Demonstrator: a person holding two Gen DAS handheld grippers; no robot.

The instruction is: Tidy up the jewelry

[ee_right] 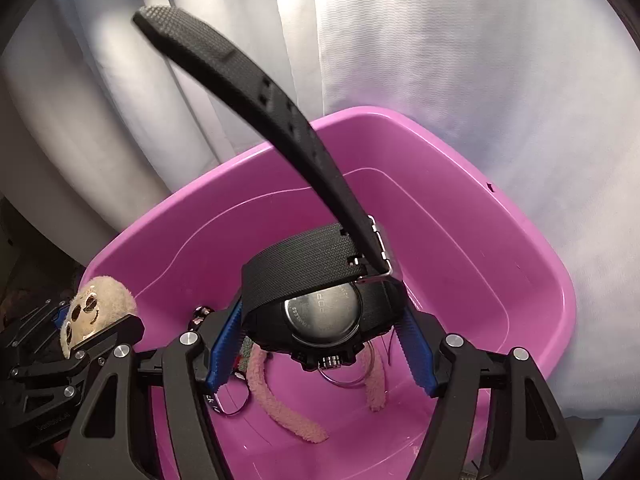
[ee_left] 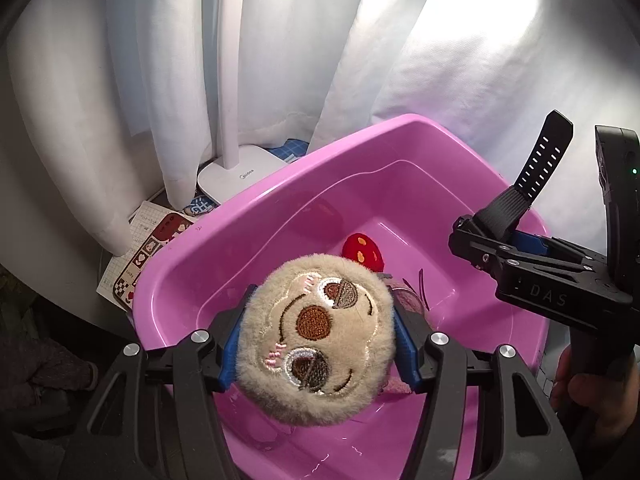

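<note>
My left gripper (ee_left: 316, 344) is shut on a round beige plush face (ee_left: 316, 340) with embroidered eyes and nose, held above a pink plastic tub (ee_left: 280, 216). A red plush piece (ee_left: 364, 252) lies in the tub behind it. My right gripper (ee_right: 324, 332) is shut on a black wristwatch (ee_right: 320, 312), steel case back towards the camera, its strap (ee_right: 248, 92) sticking up. The watch hangs over the same pink tub (ee_right: 500, 240). In the tub below it lie a pink fuzzy band (ee_right: 280, 400) and thin wire hoops (ee_right: 344, 380). The right gripper (ee_left: 504, 248) also shows at the right of the left wrist view.
A white lamp base (ee_left: 240, 176) and its stem stand behind the tub against white curtains (ee_left: 120, 100). A patterned card (ee_left: 148, 256) lies left of the tub. A hand (ee_left: 592, 392) holds the right gripper's handle. White cloth (ee_right: 500, 100) lies behind the tub.
</note>
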